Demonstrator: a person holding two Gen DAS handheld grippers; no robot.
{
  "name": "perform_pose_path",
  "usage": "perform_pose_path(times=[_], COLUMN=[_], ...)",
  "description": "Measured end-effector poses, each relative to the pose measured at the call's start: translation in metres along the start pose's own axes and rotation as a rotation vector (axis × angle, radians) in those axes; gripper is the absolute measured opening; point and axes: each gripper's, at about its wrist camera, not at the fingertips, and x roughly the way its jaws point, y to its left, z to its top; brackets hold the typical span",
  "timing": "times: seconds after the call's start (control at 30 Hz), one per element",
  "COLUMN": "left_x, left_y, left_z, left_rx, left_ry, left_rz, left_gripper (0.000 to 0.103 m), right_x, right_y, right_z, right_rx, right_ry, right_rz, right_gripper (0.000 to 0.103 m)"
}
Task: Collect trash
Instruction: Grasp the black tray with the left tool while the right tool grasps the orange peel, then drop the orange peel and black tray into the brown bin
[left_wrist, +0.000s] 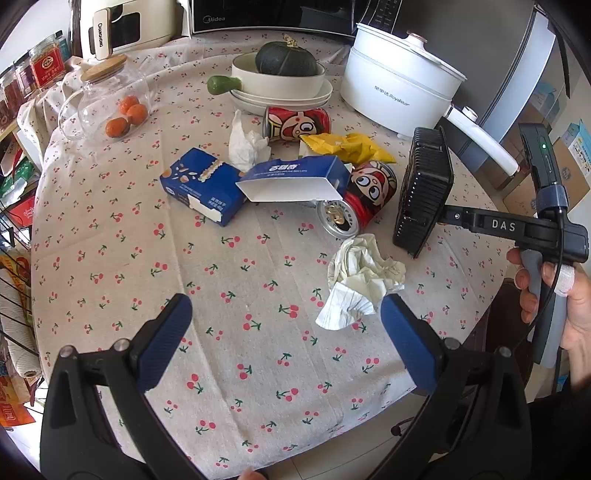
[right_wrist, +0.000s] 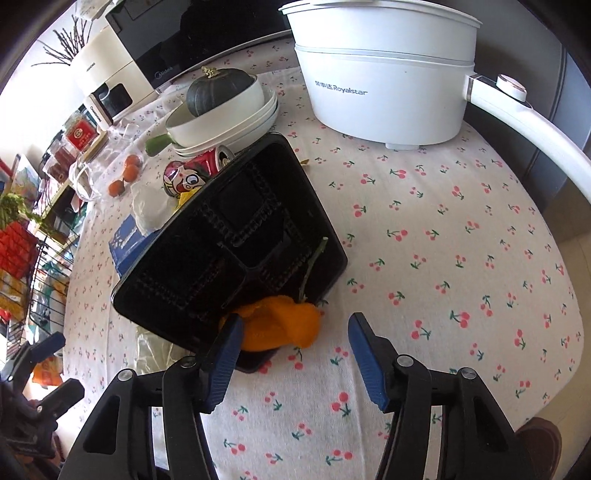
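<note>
Trash lies on the cherry-print tablecloth: a crumpled paper (left_wrist: 364, 280), two red cans (left_wrist: 369, 195) (left_wrist: 299, 123), two blue boxes (left_wrist: 201, 184) (left_wrist: 295, 177), a yellow wrapper (left_wrist: 347, 147) and a white tissue (left_wrist: 245, 142). My left gripper (left_wrist: 286, 336) is open above bare cloth, with the crumpled paper just beyond its right finger. A black plastic tray (right_wrist: 232, 243) stands steeply tilted, with orange peel (right_wrist: 280, 325) at its low end. My right gripper (right_wrist: 295, 356) has its jaws apart. Its left finger (right_wrist: 221, 354) overlaps the tray's near corner and the other finger is over cloth.
A white electric pot (left_wrist: 399, 88) with a long handle stands at the back right. Stacked bowls (left_wrist: 280, 88) hold a dark green squash. A glass jar (left_wrist: 110, 99) with small oranges is at the back left. The table's front edge (left_wrist: 295, 454) is close.
</note>
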Motion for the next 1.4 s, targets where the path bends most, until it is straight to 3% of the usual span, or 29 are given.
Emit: perform_pose_path(times=[0.1,0.2,0.23,0.6,0.87,1.17,1.27,1.4], left_x=[0.002,0.002,0.002,0.001,0.009,0.034,0.048,0.074], left_y=[0.001,0.001,0.000,-0.025,-0.054,-0.120,-0.141,-0.157], left_z=[0.001,0.002,0.003,0.014,0.028,0.044,0.045,0.042], left_rx=[0.000,-0.002,-0.002,0.033,0.062,0.220,0.267,0.267], left_ry=[0.008,0.010,0.010,-0.022,-0.063,-0.099,-0.072,0.020], left_rz=[0.001,-0.005,-0.008,-0.027,-0.046,-0.035,-0.029,-0.030], left_gripper=[0.102,0.102,0.102,0.102,0.102,0.100,0.099,0.094], right_x=[0.010,0.009,0.007,-0.044,-0.094,-0.117,-0.121,-0.125], right_y=[0.000,0.003,0.003,-0.003,-0.026,-0.072,-0.092,-0.118], right_z=[0.003,0.004,0.004,-0.014,-0.027,-0.051,-0.062,-0.075], right_rx=[-0.008,-0.025,-0.031,-0.068,-0.041,-0.001,0.025,0.069], right_ry=[0.008,0.001,0.001,-0.040,-0.121,-0.105,-0.088,-0.064], right_rz=[0.008,-0.012,-0.013,-0.025,-0.039,-0.101,-0.119,-0.143], right_gripper=[0.034,0.025,0.017,0.013,0.013,0.013,0.013,0.013])
